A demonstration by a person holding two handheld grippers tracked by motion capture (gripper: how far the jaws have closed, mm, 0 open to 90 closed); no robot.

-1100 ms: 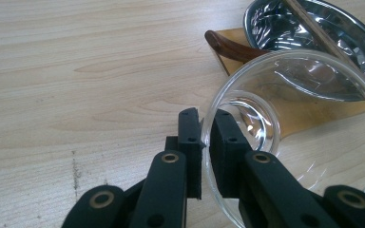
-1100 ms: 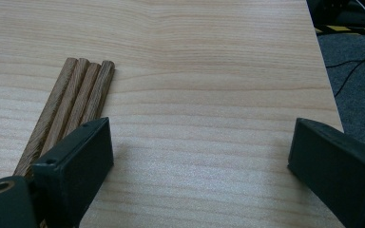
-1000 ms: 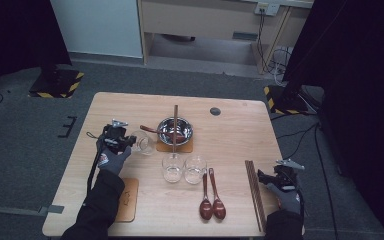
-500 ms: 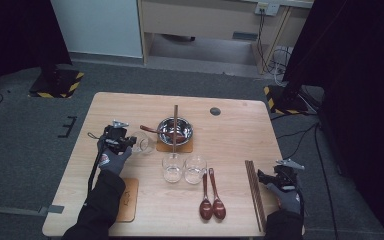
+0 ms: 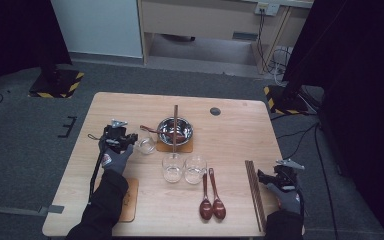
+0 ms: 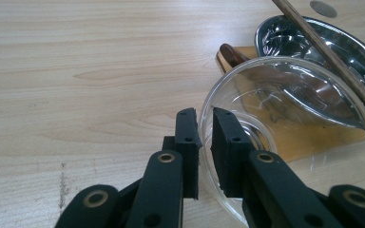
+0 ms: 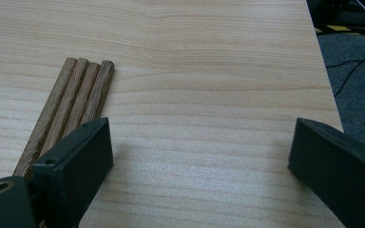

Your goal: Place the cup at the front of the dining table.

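Gripping the rim of a small glass bowl at nine o'clock of the steel bowl, the left tool pinches its wall for carrying, its jaws just easing, while the right tool rests wide open, empty, beside the chopsticks on the tabletop.

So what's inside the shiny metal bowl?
The metal bowl sits on a brown mat. A wooden chopstick lies across its rim, and a brown spoon leans in from the left. The bowl's bottom is too shiny and small to tell if anything else is inside.
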